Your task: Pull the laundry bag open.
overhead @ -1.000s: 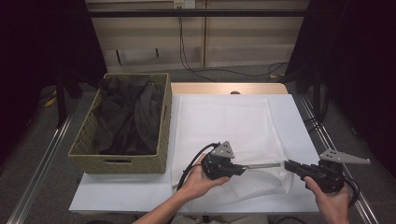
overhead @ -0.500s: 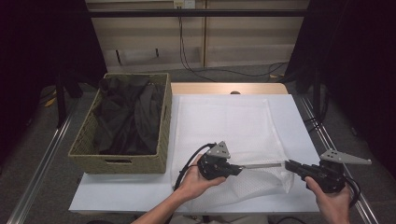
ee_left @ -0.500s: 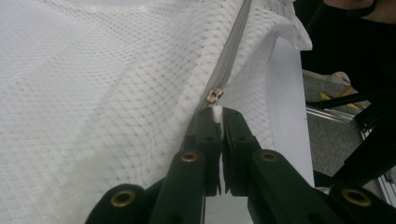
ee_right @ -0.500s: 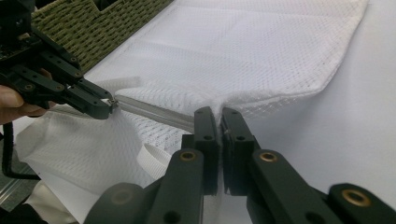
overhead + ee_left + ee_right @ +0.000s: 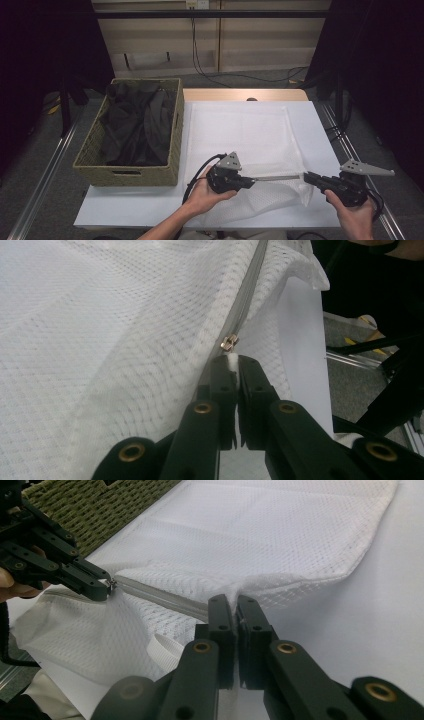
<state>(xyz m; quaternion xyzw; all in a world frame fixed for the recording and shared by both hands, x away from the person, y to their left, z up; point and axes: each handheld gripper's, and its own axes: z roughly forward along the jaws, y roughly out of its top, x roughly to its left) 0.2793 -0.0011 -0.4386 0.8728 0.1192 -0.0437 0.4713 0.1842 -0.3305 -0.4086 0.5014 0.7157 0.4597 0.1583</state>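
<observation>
A white mesh bag (image 5: 240, 132) lies flat on the white table (image 5: 320, 130), its front edge lifted. A grey zipper (image 5: 277, 177) is stretched along that edge between my two grippers. My left gripper (image 5: 251, 182) is shut on the zipper pull; in the left gripper view its jaws (image 5: 236, 362) pinch a white tab just below the brass slider (image 5: 227, 343). My right gripper (image 5: 307, 176) is shut on the bag's corner at the zipper's end (image 5: 235, 605). The right gripper view also shows the left gripper (image 5: 102, 587) at the far end of the zipper (image 5: 160, 596).
A woven basket (image 5: 125, 172) of dark clothes (image 5: 137, 125) stands at the table's left, close to my left hand. A wooden board (image 5: 245, 94) lies beyond the table's far edge. Metal rails (image 5: 40, 180) run along both sides.
My left gripper has slid a little to the left along the zipper line, with the pull in it. The right gripper has held still.
</observation>
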